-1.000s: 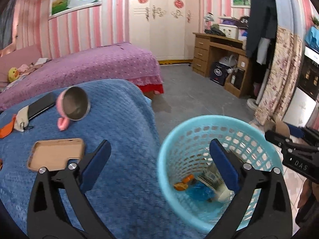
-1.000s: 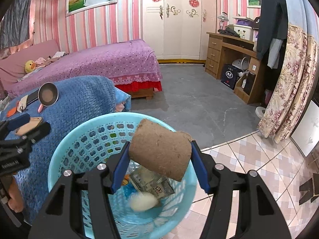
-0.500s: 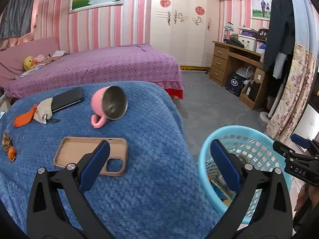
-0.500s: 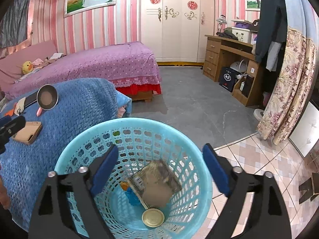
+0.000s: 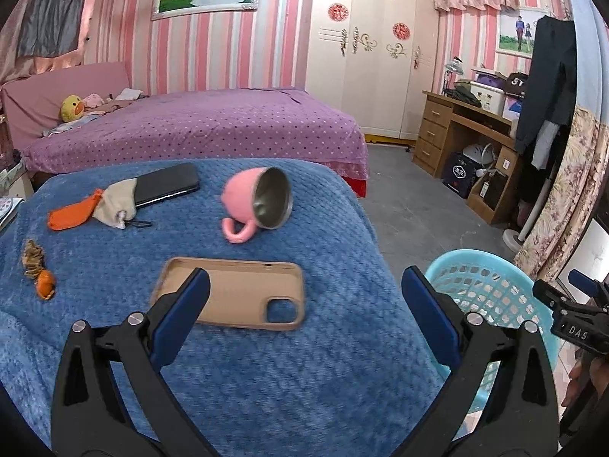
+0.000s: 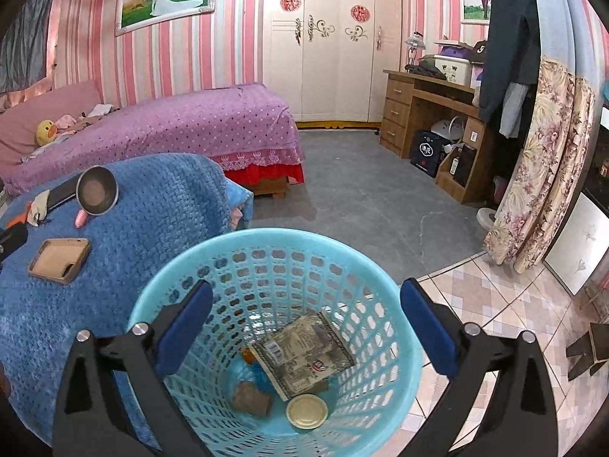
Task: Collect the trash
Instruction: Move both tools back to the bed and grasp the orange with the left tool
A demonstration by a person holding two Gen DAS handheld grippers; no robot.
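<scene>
A light-blue plastic basket (image 6: 285, 236) stands on the floor beside the blue-blanketed surface (image 6: 160, 205). In it lie a brown cardboard roll (image 6: 251, 398), a flattened carton (image 6: 304, 350) and a round lid (image 6: 306, 411). My right gripper (image 6: 304, 304) hangs over the basket, its jaws opening wide with nothing between them. My left gripper (image 5: 304, 293) is open and empty above the blanket (image 5: 342, 228), just short of a tan phone case (image 5: 236, 297). Brown and orange scraps (image 5: 42, 278) lie at the blanket's left edge. The basket's rim (image 5: 491, 266) shows at the right.
On the blanket also lie a tipped pink mug (image 5: 247, 198), a black phone (image 5: 167, 186), a beige pouch (image 5: 114, 205) and an orange piece (image 5: 74, 215). A purple bed (image 5: 198, 129) is behind. A wooden desk (image 6: 430, 114) and a flowered curtain (image 6: 544, 175) stand to the right.
My right gripper let go of the brown cardboard roll, which dropped into the basket, and its jaws spread wide. My left gripper swung left from the basket to over the blanket.
</scene>
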